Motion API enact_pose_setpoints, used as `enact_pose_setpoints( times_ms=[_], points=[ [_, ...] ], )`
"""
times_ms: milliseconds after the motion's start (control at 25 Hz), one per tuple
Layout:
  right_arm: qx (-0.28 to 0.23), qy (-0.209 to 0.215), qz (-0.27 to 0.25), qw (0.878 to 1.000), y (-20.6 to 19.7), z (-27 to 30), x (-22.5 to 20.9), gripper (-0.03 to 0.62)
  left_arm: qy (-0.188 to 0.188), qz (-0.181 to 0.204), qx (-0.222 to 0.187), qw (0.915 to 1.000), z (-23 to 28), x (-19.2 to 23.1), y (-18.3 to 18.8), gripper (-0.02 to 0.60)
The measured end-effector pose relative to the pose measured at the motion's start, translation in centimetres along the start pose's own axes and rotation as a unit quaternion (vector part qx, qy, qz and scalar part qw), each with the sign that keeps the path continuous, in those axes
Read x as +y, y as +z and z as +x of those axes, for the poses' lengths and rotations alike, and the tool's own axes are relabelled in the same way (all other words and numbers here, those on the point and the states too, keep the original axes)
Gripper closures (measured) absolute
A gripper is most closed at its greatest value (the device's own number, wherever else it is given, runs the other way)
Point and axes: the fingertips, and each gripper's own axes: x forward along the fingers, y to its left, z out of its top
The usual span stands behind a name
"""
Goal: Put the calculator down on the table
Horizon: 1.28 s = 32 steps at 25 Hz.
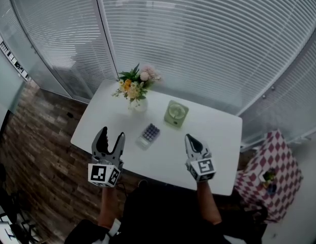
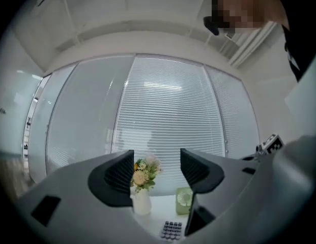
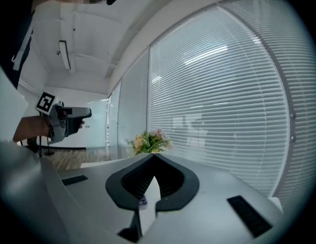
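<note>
Just beyond the wide-spread, empty left claw point(image 1: 111, 134) and the closed, empty right claw point(image 1: 190, 138), the calculator point(image 1: 150, 133) already lies on the worktop point(image 1: 219, 136).

I can read no text, brand or number here; the calculator point(image 1: 150, 133) keys are too small to make out.

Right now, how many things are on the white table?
3: vase of flowers at the far edge, green fan right of it, calculator in the middle.
</note>
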Motion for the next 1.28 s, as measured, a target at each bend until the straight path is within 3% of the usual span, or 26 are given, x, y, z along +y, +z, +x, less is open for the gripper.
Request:
enact_pose_setpoints(
  times_ms=[120,200,560,720,840,920,1000,1120,1280],
  points=[
    [-0.001,-0.002,-0.008,1.000,0.3,0.0,0.1,0.588,0.002,0.065,0.001,0.9979,-0.1,-0.5,0.4,0.318],
    [0.000,-0.004,-0.016,1.000,0.3,0.0,0.0,0.588,0.001,0.081,0.002,0.9967,-0.2,-0.6,0.4,0.318],
    [-0.021,0.018,0.029,0.999,1.3,0.1,0.4,0.588,-0.007,0.077,0.005,0.9970,-0.2,-0.3,0.1,0.318],
    [-0.014,0.019,-0.011,1.000,1.6,0.4,1.0,0.588,-0.015,0.074,0.022,0.9969,0.1,-0.8,-0.9,0.319],
    [-0.019,0.020,-0.006,1.000,1.9,0.3,0.9,0.588,-0.010,0.084,0.028,0.9960,0.1,-0.8,-1.3,0.328],
    [-0.018,0.016,-0.004,1.000,2.0,0.1,0.7,0.588,0.001,0.085,0.018,0.9962,-0.2,-0.5,-1.1,0.458],
    [-0.019,0.012,-0.002,1.000,2.0,0.0,0.6,0.588,0.010,0.079,0.006,0.9968,-0.5,-0.2,-0.8,0.533],
    [-0.022,0.011,0.001,1.000,2.0,-0.1,0.4,0.588,0.010,0.082,0.000,0.9966,-0.7,-0.1,-0.6,0.574],
    [-0.022,0.010,0.016,1.000,1.7,-0.1,0.2,0.588,0.000,0.074,-0.011,0.9972,-0.9,-0.3,0.1,0.575]
  ],
)
